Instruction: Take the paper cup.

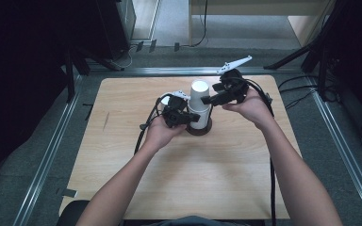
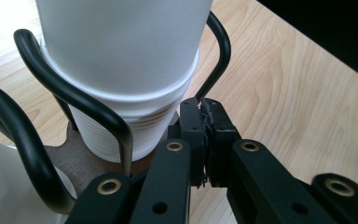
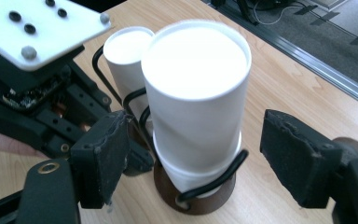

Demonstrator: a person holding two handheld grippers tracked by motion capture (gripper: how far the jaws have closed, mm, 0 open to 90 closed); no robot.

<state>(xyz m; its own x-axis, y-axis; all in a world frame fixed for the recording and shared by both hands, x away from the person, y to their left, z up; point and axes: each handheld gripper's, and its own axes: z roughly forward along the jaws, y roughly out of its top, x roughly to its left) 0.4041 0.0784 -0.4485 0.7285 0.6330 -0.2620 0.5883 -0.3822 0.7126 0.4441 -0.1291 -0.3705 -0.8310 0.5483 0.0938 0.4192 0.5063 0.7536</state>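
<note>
At table centre, left gripper (image 1: 194,116) sits low beside the cup holder (image 1: 199,128), jaws pressed together. The left gripper view shows them pinched on a black wire loop (image 2: 214,56) of the holder, close against the lower cup. Right gripper (image 1: 208,100) is higher, at the upper cup's right side in the high view. Its jaws are spread wide to either side of the stack of cups (image 3: 196,93); the pads (image 3: 103,154) stand clear of the cup wall, nothing gripped. No earlier frame to compare.

Open room: bare light wood table (image 1: 179,183) on all sides of the holder. The near half is free apart from the forearms. Table edges lie well away from the holder, with a metal frame rail (image 1: 52,146) running outside them. Black cables (image 1: 272,179) trail from both grippers toward the near edge.

Cups: white, plain, upside down, nested in a stack with flat bottoms up. The stack stands upright on a round dark brown base, with black wire loops rising around it. A second white cup (image 3: 126,51) stands behind the stack in the right gripper view, just beside it.
</note>
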